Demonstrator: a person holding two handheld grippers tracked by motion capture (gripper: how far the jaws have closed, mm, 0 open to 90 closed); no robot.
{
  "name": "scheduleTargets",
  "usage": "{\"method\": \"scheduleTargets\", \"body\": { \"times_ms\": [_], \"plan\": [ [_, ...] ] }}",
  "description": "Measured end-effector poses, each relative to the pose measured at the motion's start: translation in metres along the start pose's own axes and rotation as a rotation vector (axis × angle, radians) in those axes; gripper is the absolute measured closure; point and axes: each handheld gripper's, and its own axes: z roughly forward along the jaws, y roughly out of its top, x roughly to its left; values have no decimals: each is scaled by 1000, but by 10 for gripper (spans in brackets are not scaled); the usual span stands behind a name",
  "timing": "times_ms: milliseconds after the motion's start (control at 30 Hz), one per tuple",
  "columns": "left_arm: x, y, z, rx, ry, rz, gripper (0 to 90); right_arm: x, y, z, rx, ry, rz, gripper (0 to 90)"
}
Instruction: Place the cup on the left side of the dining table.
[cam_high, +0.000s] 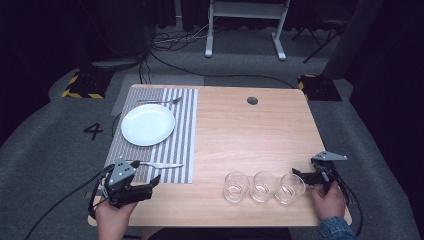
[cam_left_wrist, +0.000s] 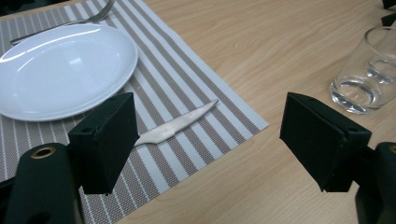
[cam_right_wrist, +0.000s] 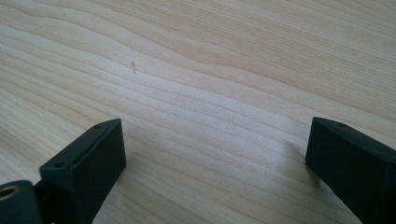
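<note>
Both tongs are standing released. The left tongs (cam_high: 145, 187) are hovering at the near left corner of the light wooden table (cam_high: 250, 140), jaws spread wide and gripping nothing. In the left gripper view they (cam_left_wrist: 210, 126) are looking past their own pads at a slim silver table knife (cam_left_wrist: 180, 123), which is lying flat beyond them, not between the pads.

That knife (cam_high: 160, 164) is resting on the grey-and-white striped placemat (cam_high: 185, 130), close to the mat's near edge, with its tip pointing toward the bare wood. A round white plate (cam_high: 148, 125) is sitting on the same mat just beyond the knife, and a silver fork (cam_high: 160, 101) is lying at the mat's far edge.

The right tongs (cam_high: 300, 176) are also gaping wide — over bare wood in their own view (cam_right_wrist: 215, 149). They are sitting just beside the rightmost clear drinking glass (cam_high: 290, 188) in a row of three; whether they are touching it I cannot tell.
</note>
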Motion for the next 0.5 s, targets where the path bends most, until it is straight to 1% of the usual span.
{"method": "scheduleTargets", "body": {
  "times_ms": [67,133,300,333,367,400,433,467,500],
  "plan": [
    [-3,3,3,-4,-8,6,193,0,0,0,0,0,0,53],
    [-7,6,5,-3,-29,14,193,0,0,0,0,0,0,53],
    [-17,15,13,-5,-76,51,193,0,0,0,0,0,0,53],
    [-17,15,13,-5,-76,51,192,0,0,0,0,0,0,53],
    [-21,20,16,-5,-100,61,191,0,0,0,0,0,0,53],
    [-21,20,16,-5,-100,61,190,0,0,0,0,0,0,53],
    [-25,24,20,-7,-128,68,189,0,0,0,0,0,0,53],
    [-25,24,20,-7,-128,68,189,0,0,0,0,0,0,53],
    [-29,28,26,-4,-149,88,189,0,0,0,0,0,0,53]
  ]
}}
